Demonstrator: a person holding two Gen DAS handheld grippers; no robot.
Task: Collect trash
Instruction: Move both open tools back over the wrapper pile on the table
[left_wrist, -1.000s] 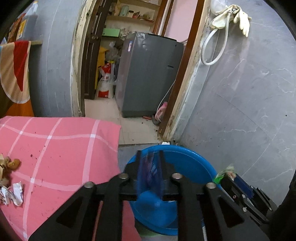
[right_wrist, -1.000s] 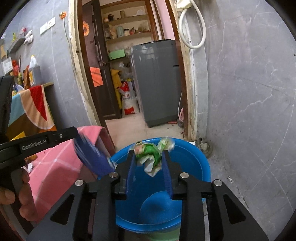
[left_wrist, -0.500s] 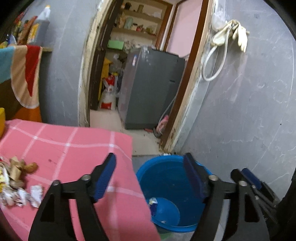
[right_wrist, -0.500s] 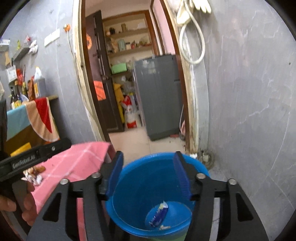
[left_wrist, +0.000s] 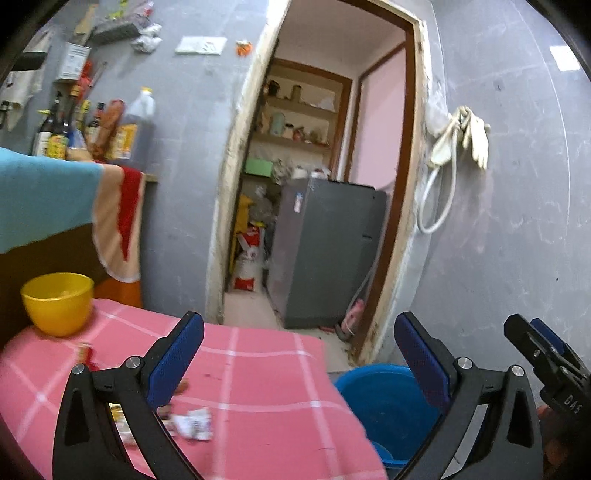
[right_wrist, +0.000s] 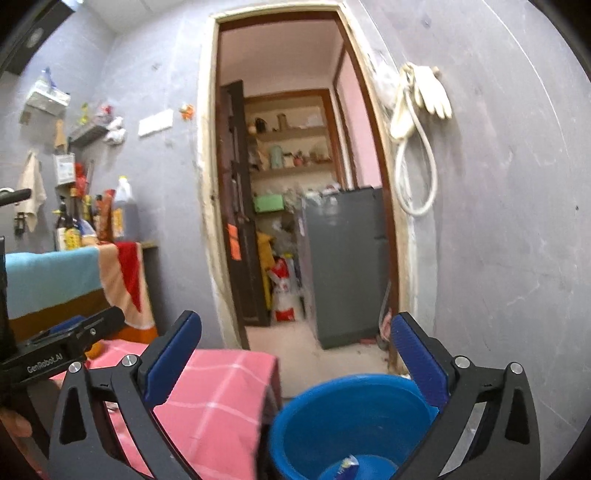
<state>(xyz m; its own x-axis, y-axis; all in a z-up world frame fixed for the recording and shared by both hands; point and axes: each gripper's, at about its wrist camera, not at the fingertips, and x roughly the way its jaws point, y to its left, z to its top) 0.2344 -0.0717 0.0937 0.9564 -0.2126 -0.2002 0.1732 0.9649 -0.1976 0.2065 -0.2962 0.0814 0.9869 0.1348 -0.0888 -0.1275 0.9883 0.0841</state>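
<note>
Both grippers stand wide, nothing between the pads! The left gripper (left_wrist: 299, 356) spreads its blue pads (left_wrist: 173, 360) far apart over the right end of the pink cloth (left_wrist: 258, 373) that covers the table. Just inside its left finger, near the front edge of the cloth, lies a crumpled white wrapper (left_wrist: 194, 424), with more scraps (left_wrist: 122, 421) half hidden behind that finger; they are blurred and hard to tell apart. Past the cloth's right edge sits the blue tub (left_wrist: 384, 402) on the floor, below the gripper's right finger.

The right gripper (right_wrist: 297, 354) is just as wide, its pads (right_wrist: 417, 363) framing the tub (right_wrist: 351, 413) from above. Down at the tub's bottom, at the picture's lower edge, a blue-and-white wrapper (right_wrist: 347, 466) shows. The cloth's corner (right_wrist: 229, 398) hangs just beside the tub's left rim.

Farther out: a yellow bowl (left_wrist: 57, 301) stands at the far left corner of the cloth. In the right wrist view the left gripper's black body (right_wrist: 62, 350) reaches in from the left, with part of a hand (right_wrist: 14, 424) under it. Behind everything, an open doorway (right_wrist: 295, 184) in the grey wall, a grey appliance (right_wrist: 345, 266) inside it, and gloves (right_wrist: 430, 92) and a white hose (right_wrist: 413, 173) hanging to its right.
</note>
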